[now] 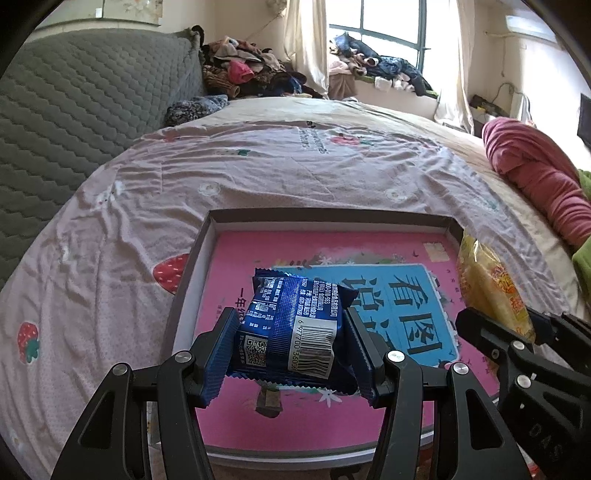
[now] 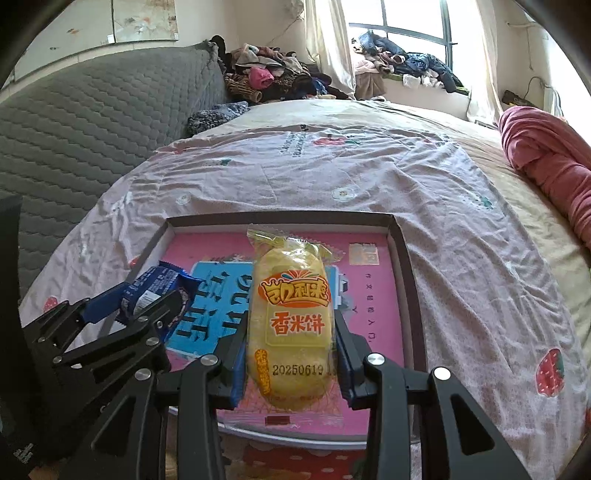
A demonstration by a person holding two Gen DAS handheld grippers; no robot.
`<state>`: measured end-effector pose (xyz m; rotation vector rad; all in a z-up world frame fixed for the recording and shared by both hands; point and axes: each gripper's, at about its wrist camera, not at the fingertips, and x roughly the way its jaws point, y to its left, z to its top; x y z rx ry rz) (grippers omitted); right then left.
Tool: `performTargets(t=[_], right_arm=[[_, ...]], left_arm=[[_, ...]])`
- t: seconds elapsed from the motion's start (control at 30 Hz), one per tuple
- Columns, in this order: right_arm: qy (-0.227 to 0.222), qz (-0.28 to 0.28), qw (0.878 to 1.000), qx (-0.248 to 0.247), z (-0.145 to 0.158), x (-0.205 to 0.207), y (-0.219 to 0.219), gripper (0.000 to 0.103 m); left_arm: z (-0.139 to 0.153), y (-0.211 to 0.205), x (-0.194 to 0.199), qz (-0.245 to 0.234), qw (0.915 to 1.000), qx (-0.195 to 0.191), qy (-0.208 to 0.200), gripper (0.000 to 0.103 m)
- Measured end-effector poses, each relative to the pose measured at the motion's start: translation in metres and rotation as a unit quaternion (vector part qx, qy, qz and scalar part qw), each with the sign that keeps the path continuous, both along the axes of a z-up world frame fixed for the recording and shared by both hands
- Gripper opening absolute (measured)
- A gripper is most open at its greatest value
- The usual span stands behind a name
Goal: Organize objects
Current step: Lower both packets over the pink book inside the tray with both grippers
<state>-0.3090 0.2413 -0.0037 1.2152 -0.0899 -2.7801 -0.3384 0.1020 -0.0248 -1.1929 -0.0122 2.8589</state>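
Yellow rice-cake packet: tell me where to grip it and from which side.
Grip the yellow rice-cake packet across its narrow width at the lower half, coming in along its length from the date-stamped end. It is long and slim, so the pads span its sides, as the right hand-held gripper does above the shallow box.

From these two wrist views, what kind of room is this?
Most likely a bedroom: a bed with a strawberry-print sheet, a grey quilted headboard, and clothes piled beside a curtained window.
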Motion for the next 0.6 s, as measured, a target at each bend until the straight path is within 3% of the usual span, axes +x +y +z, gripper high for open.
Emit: performTargets(t=[0.6], right_arm=[[-0.042,0.017,0.999,0.024,-0.027,-0.013,-0.003,0.039]], left_arm=[[-0.015,0.005,-0.006,-0.001,0.9999,-0.009,-0.006,0.059]])
